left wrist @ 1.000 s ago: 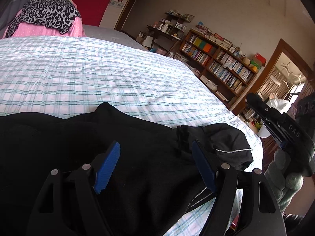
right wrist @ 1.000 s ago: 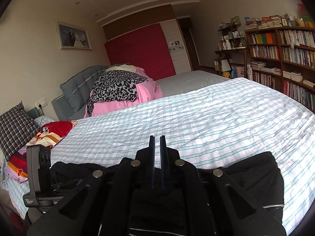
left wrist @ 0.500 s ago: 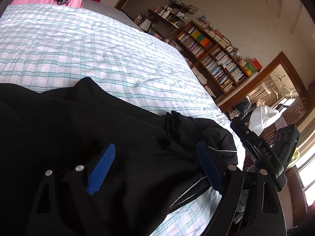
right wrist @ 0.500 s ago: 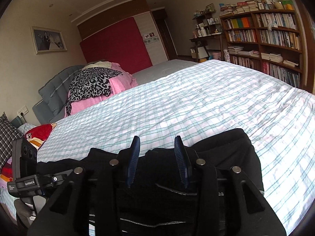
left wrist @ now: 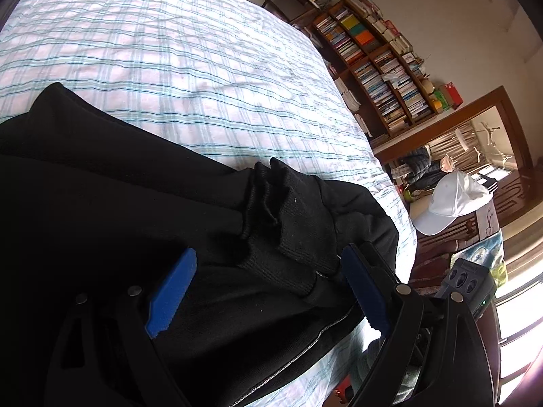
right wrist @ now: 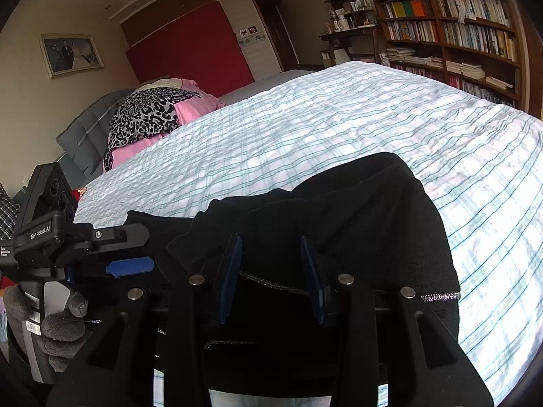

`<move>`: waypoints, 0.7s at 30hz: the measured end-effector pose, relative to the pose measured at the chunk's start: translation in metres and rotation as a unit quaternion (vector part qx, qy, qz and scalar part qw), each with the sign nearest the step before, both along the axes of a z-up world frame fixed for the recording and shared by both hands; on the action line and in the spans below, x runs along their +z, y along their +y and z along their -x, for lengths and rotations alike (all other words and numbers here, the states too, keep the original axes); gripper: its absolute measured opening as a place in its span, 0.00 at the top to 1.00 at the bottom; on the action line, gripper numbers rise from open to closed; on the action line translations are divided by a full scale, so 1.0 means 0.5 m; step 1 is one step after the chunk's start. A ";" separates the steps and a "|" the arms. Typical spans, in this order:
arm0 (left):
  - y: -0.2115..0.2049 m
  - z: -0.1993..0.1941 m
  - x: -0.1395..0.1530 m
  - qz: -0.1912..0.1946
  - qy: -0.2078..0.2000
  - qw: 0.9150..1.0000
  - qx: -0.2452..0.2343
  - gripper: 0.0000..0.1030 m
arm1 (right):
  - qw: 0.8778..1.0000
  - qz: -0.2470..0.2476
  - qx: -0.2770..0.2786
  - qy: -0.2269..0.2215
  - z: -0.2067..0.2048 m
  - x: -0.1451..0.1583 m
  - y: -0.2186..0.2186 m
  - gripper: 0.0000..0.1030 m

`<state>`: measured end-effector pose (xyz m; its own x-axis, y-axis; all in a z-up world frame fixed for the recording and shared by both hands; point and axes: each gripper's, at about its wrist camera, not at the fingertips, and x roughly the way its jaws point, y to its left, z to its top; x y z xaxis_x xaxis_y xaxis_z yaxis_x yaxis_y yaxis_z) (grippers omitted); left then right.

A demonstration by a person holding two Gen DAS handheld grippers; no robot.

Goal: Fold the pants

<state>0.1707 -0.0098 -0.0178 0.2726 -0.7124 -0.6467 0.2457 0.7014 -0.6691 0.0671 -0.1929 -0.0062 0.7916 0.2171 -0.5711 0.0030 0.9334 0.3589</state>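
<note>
Black pants (left wrist: 118, 203) lie bunched on the plaid bedspread (left wrist: 169, 51) near the bed's front edge. Their ribbed cuffs (left wrist: 285, 217) rest on top of the pile. My left gripper (left wrist: 268, 288) hangs open and wide just over the cloth below the cuffs, and its blue pads (left wrist: 171, 291) press on nothing. In the right wrist view the pants (right wrist: 373, 220) show a silver seam line. My right gripper (right wrist: 273, 271) stands partly open above them, with only cloth beneath the gap. The left gripper (right wrist: 149, 251) reaches in from the left, held by a grey-gloved hand (right wrist: 61, 329).
A pink bedding heap under a leopard-print cloth (right wrist: 152, 118) sits by the grey headboard (right wrist: 85, 135). Bookshelves (right wrist: 458, 40) line the wall beyond the bed's far side. A white cap (left wrist: 448, 203) lies on furniture past the bed corner, near a doorway (left wrist: 475, 142).
My right gripper went from shut to partly open and sank toward the pants. My left gripper spread wider, rolled, and moved closer to the ribbed cuffs.
</note>
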 end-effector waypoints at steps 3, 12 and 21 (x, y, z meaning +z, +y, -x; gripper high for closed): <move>-0.022 -0.017 -0.007 0.002 0.015 1.000 -0.007 0.16 | 1.000 -0.010 0.003 0.000 0.005 -0.011 -0.005 0.64; -0.084 -0.019 0.007 0.012 0.013 0.999 -0.043 0.17 | 1.000 -0.021 0.007 -0.009 0.010 -0.016 -0.011 0.64; -0.120 -0.037 0.011 -0.018 0.007 0.999 -0.034 0.65 | 1.000 -0.019 0.009 -0.017 0.017 -0.018 -0.013 0.64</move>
